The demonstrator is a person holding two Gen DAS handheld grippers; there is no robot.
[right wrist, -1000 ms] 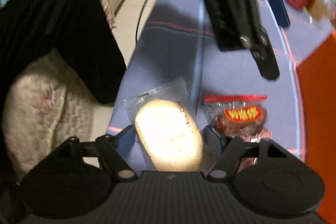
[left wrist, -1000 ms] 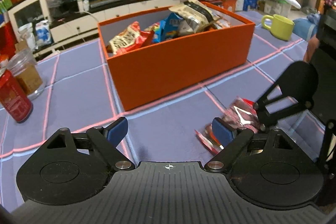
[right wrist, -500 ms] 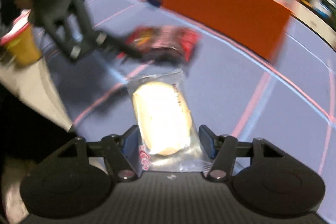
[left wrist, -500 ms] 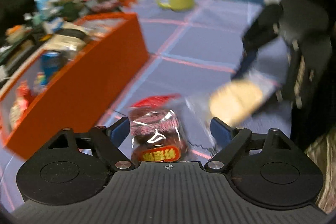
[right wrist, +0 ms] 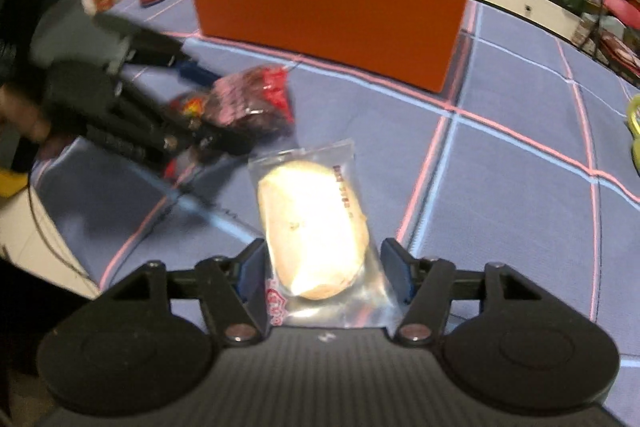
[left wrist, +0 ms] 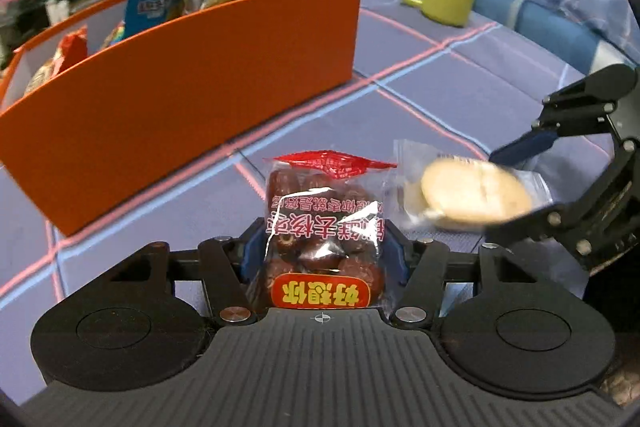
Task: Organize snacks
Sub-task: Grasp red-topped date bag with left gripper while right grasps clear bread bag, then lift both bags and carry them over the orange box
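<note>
The date packet [left wrist: 320, 227] sat pinched in the closed left gripper [left wrist: 322, 253]; the wrapped bun [right wrist: 314, 231] lay between the right gripper [right wrist: 324, 273] fingers, both lifted toward the orange box [left wrist: 180, 75], likely for dropping in

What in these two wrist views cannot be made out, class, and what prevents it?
- Left gripper, right wrist view: motion blur smears it and the date packet.
- Orange box, left wrist view: its near wall hides the snacks' lower parts.
- Green mug, right wrist view: cut off by the frame edge.
</note>
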